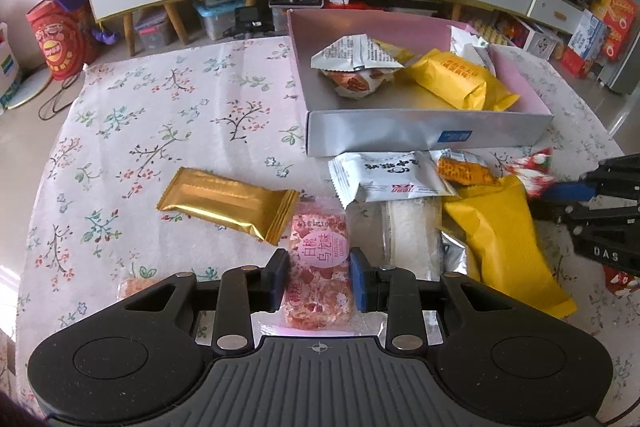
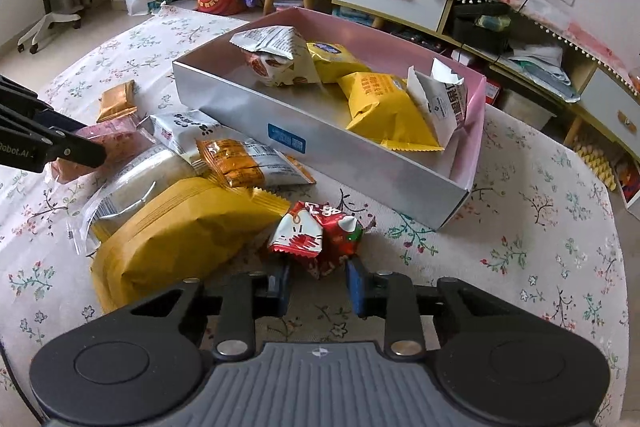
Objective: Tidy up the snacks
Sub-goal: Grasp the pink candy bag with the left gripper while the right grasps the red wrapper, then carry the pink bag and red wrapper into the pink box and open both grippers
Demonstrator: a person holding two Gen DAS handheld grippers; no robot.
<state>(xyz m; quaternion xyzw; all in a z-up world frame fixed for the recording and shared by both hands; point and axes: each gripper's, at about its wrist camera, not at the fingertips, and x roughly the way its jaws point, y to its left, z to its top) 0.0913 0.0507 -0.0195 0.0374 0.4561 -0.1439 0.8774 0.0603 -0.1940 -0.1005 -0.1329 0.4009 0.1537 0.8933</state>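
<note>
**While both grippers are down at the pile, take it one packet at a time**

Since the left gripper (image 1: 320, 279) already has its jaws pinching the pink peach-oolong packet (image 1: 318, 247) by its long sides, I'd say that's the step in hand: get it off the floral tablecloth (image 1: 160, 107) and into the silver box (image 1: 424, 131) at the far side.

Going left to right:

- The gold foil bar (image 1: 228, 203) lies just left of the pink packet, with its corner touching or nearly so. Lift straight up first so it doesn't get dragged along.
- The grip is on soft plastic wrap, so don't squeeze harder. It looks like crumbly stuff inside.
- A clear-wrapped white snack (image 1: 408, 227) lies just right of the pink one, half under the pile. Mind the right-hand pad on the way up.
- The box's near-left corner is bare, so that's the easy drop spot.
- The right gripper (image 2: 318, 283) has its jaws spread, with the red candy packet (image 2: 316, 239) at its tips, and I don't think it's clamped yet. It's crinkly and leaning on the big yellow bag (image 2: 180, 239), so centre it before closing.
</note>
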